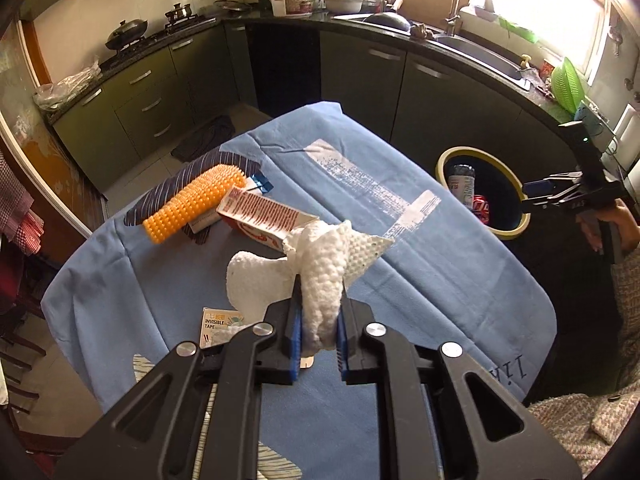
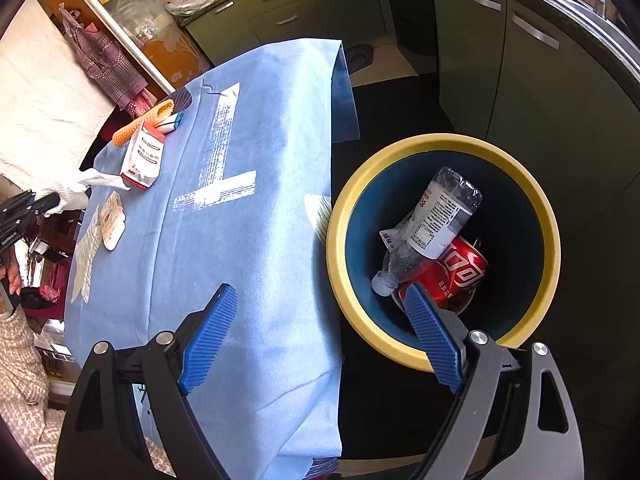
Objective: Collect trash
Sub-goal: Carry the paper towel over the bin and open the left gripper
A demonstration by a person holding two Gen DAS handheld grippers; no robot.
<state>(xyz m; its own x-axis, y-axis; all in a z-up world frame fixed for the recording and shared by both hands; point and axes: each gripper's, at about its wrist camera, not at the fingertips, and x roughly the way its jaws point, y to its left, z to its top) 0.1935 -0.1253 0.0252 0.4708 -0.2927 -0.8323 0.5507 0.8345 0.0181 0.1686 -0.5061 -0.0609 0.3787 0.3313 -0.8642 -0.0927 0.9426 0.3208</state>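
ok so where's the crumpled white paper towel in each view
Left wrist view: the paper towel sits centre frame, pinched in the left tool.
Right wrist view: it is at the far left edge, beside the red and white carton.
Shared landmark: the yellow-rimmed bin beside the table.

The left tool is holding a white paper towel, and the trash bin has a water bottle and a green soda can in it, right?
Almost. The can in the trash bin is red, not green; the right wrist view shows it under the crushed water bottle. The rest holds: the left tool is pinching a white paper towel.
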